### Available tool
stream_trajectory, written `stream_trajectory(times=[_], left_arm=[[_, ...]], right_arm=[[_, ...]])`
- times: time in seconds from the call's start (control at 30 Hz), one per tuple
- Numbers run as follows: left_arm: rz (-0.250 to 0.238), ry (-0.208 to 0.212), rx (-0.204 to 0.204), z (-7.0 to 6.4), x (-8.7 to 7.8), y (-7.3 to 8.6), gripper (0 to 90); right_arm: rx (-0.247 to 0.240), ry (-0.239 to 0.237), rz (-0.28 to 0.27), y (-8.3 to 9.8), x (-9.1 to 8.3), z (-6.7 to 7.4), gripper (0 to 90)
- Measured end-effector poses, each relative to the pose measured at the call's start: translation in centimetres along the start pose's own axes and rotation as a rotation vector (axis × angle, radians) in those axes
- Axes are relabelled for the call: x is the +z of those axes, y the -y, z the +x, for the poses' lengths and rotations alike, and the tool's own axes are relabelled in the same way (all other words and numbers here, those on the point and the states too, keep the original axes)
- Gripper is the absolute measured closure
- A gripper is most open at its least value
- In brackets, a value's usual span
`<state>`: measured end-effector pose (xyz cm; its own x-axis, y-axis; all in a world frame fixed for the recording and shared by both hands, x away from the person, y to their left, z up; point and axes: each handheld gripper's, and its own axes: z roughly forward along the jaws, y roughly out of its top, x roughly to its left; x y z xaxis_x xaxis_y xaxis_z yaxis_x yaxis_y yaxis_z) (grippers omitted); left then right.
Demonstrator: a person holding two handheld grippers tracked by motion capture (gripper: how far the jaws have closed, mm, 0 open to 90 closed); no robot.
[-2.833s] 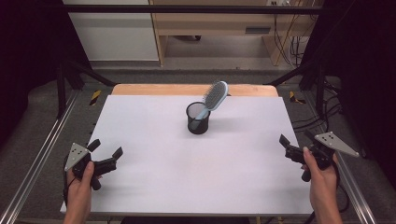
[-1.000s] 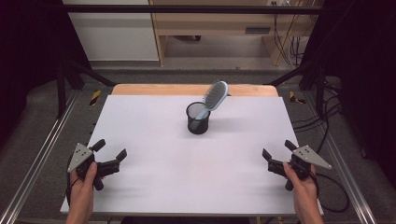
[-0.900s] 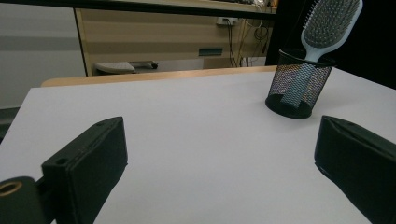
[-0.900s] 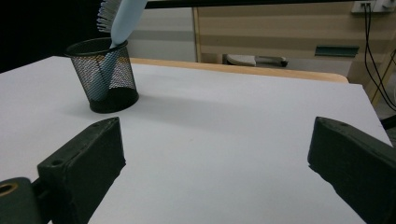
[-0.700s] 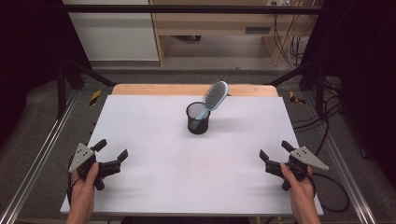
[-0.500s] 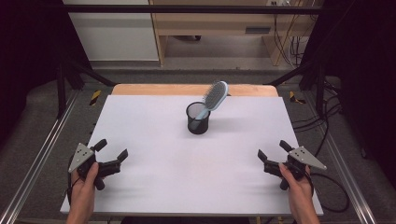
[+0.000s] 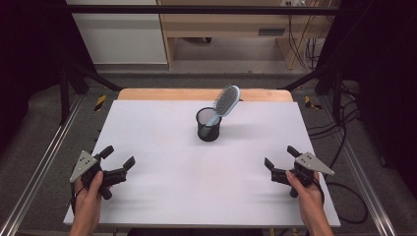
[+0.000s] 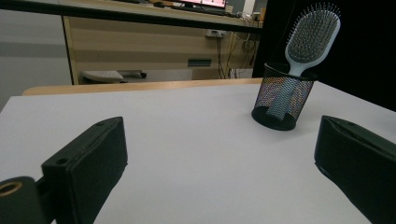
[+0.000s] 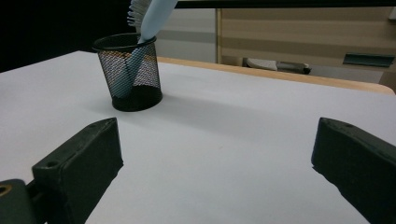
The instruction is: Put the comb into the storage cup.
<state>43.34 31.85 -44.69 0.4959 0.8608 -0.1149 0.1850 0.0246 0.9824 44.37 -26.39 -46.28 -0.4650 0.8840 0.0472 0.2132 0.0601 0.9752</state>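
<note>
The right claw (image 7: pixel 279 163) hangs just above the table (image 7: pixel 157 123) near its right edge, jaws spread wide and holding nothing. The left claw (image 7: pixel 117 158) mirrors it near the left edge — also spread, also empty. Both point inward and up the table toward the cup (image 7: pixel 209 125), a black mesh one standing upright around the middle of the far half. A pale blue brush (image 7: pixel 226 102) sits in it handle-down, its head leaning out over the rim toward the far right corner.

Both claws are well apart from the cup, so the step in hand looks like the approach. In the right gripper view the brush's neck shows bare above the rim, and that seems the sound place to pinch — not the bristled head, which would give under the jaws. The cup looks light and may tip or ride up with the brush. It would be wise for the left claw to close on the cup's wall or rim and hold it down while the right one draws the brush out along its own lean, not straight up.
</note>
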Motion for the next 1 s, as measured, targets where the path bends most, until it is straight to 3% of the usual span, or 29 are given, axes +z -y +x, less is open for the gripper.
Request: stream_trajectory(times=[0.4, 0.67, 0.8, 1.0], left_arm=[[0.001, 0.003, 0.014, -0.1, 0.2, -0.1, 2.6], [0.004, 0.006, 0.020, -0.2, 0.4, 0.0, 2.6], [0.002, 0.009, 0.025, -0.2, 0.3, -0.1, 2.6], [-0.041, 0.001, -0.026, 0.2, 0.4, -0.3, 2.5]], right_arm=[[-0.045, -0.035, 0.036, -0.6, 1.2, 1.0, 2.2], [-0.019, -0.058, 0.045, -1.1, 2.1, 1.7, 2.4], [0.001, -0.066, 0.021, -1.4, 2.5, 1.8, 3.0], [0.006, -0.075, 0.009, -1.4, 2.4, 1.8, 3.1]])
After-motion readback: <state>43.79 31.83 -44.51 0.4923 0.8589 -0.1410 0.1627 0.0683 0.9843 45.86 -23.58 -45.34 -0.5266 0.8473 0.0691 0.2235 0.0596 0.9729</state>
